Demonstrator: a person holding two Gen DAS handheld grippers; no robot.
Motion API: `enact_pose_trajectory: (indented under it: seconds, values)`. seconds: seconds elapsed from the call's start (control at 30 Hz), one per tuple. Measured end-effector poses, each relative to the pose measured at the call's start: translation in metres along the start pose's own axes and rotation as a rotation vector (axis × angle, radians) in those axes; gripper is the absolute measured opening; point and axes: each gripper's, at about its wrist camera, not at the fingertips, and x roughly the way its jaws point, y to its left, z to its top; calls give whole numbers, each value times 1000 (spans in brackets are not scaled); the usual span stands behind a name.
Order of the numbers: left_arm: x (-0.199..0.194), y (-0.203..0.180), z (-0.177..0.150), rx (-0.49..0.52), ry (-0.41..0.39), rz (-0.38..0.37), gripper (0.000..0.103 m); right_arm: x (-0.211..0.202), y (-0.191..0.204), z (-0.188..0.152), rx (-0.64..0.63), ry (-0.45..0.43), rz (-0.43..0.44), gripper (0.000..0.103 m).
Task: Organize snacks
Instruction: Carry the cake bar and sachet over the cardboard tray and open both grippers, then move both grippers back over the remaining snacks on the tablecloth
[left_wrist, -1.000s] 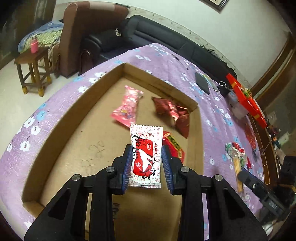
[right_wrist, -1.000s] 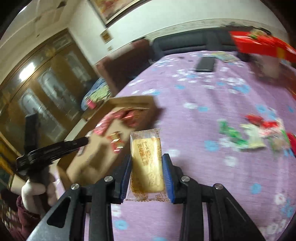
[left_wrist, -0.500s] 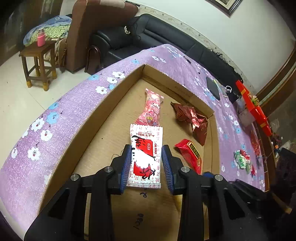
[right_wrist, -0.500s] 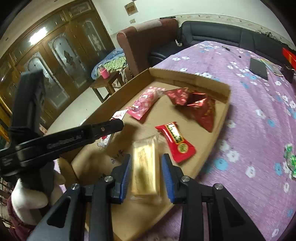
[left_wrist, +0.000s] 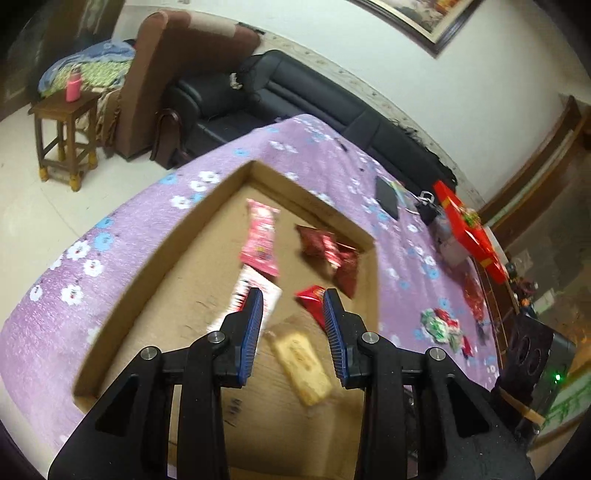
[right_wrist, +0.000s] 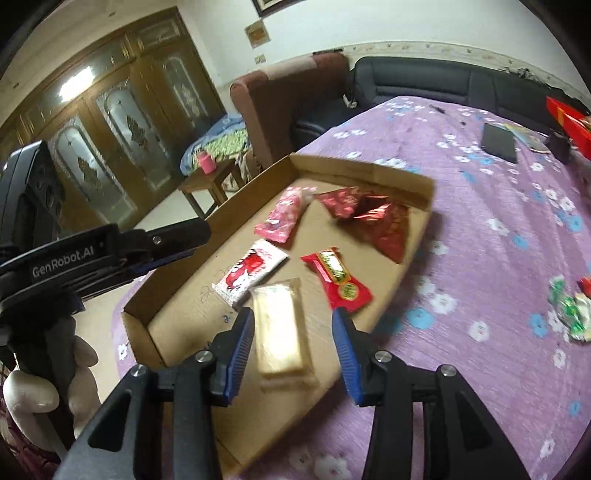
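With both grippers empty, jaws wide: right gripper (right_wrist: 293, 338) above yellow biscuit pack (right_wrist: 280, 328) in cardboard tray (right_wrist: 369, 171), near end. Loose snacks (right_wrist: 570, 308) far right on purple cloth, well apart, nearer right gripper than left gripper (left_wrist: 291, 325); long axes unclear.

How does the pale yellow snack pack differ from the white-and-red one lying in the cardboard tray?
The pale yellow pack is plain, clear-wrapped and thick like a block; the white-and-red pack is printed, opaque and flat. The yellow one lies between the open right gripper fingers, nearest the tray's near end; the white-and-red one sits just beyond, angled toward the left wall. Both lie released on the tray floor.
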Motion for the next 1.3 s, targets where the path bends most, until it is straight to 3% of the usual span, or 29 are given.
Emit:
enact_pose_trajectory:
  seconds: [0.2, 0.33, 0.57, 0.67, 0.87, 1.2, 1.3]
  values:
    - [2, -43, -15, 87, 40, -50, 32, -44, -46, -19, 80, -57, -48, 47]
    - [9, -68, -28, 144, 82, -78, 32, -76, -97, -29, 175, -96, -121, 48]
    - [21, -107, -51, 250, 146, -124, 32, -146, -216, -43, 460, -227, -231, 48]
    - [28, -118, -57, 270, 167, -126, 32, -158, -242, -43, 509, -254, -257, 48]
    - [35, -128, -65, 290, 192, -111, 32, -133, -244, -23, 437, -196, -220, 48]
    - [39, -135, -69, 303, 214, -124, 32, -71, -240, -13, 356, -79, -336, 47]
    - [44, -139, -71, 303, 230, -135, 32, -65, -243, -15, 352, -75, -338, 28]
